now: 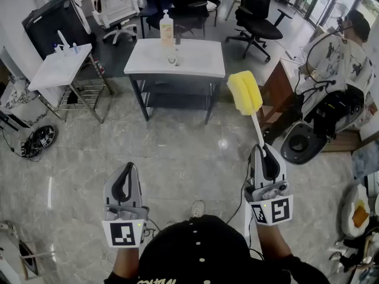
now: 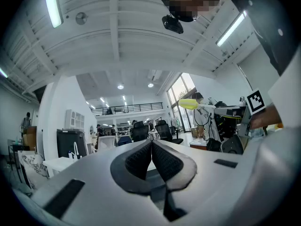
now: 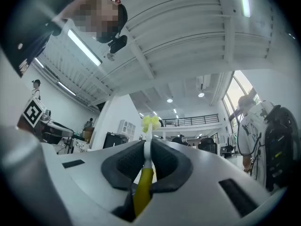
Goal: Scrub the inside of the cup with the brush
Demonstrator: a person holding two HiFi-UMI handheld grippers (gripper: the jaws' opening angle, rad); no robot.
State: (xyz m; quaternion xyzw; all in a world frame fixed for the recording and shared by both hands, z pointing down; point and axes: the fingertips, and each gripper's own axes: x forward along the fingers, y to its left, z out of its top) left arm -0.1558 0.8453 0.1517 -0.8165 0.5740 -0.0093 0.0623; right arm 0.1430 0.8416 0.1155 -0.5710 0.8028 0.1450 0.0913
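Note:
My right gripper (image 1: 265, 151) is shut on the thin white handle of a brush (image 1: 244, 92), whose yellow sponge head sticks up and forward over the floor. In the right gripper view the jaws (image 3: 147, 147) pinch the brush's stem, with its yellow grip (image 3: 142, 187) below and the sponge head (image 3: 151, 122) beyond. My left gripper (image 1: 127, 169) is shut with nothing in it; its pads meet in the left gripper view (image 2: 151, 147). A small clear cup (image 1: 172, 58) stands on the white table (image 1: 201, 64) ahead, in front of a soap bottle (image 1: 167, 28). Both grippers are well short of the table.
A small white side table (image 1: 59, 67) and a black cabinet (image 1: 50, 19) stand at the left. Office chairs (image 1: 257, 16) are behind the table. A person (image 1: 340, 52) sits at the right beside a wooden desk and a round black base (image 1: 302, 147). Cables lie on the floor (image 1: 35, 139).

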